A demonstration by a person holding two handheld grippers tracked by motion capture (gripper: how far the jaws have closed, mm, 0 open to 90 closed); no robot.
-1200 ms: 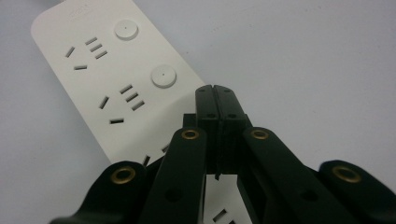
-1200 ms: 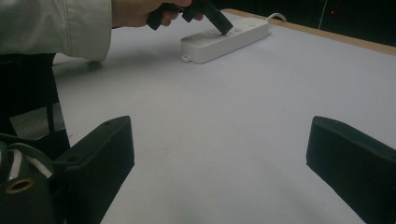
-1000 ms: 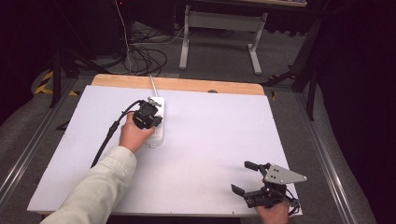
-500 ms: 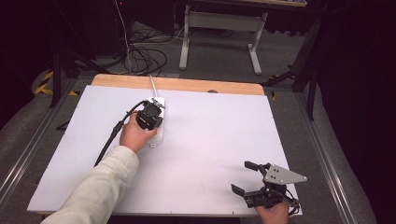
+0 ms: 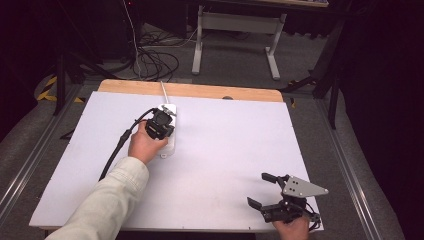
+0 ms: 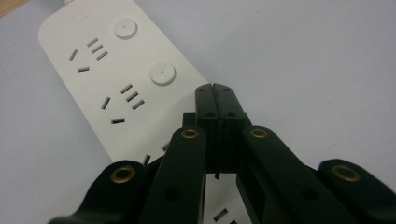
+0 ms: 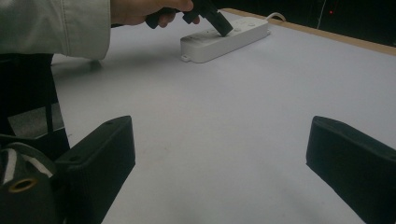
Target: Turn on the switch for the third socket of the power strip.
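Item, power strip [image 6: 116,79], upper left of the tabletop [image 5: 225,145]: my left gripper [image 6: 215,91], fingers pressed together, on its face near a round button [image 6: 162,73], press seemingly underway; right gripper [image 5: 264,190] spread, idle, lower right.

The power strip [image 5: 167,131] lies on the table [image 5: 225,145], near the far edge and left of the middle. The left gripper [image 5: 161,125] sits right over the power strip, and its tips [image 6: 215,100] come down at the strip's side edge, next to a round button [image 6: 163,73]. A second button [image 6: 125,28] lies farther along the strip, beyond the tips. The strip's cord [image 5: 163,93] runs off behind it, over the far edge. The right gripper [image 5: 267,192] rests at the near right corner of the table, well apart from the strip. From the right gripper, the strip [image 7: 224,38] lies ahead and a little to the left, with bare table between.
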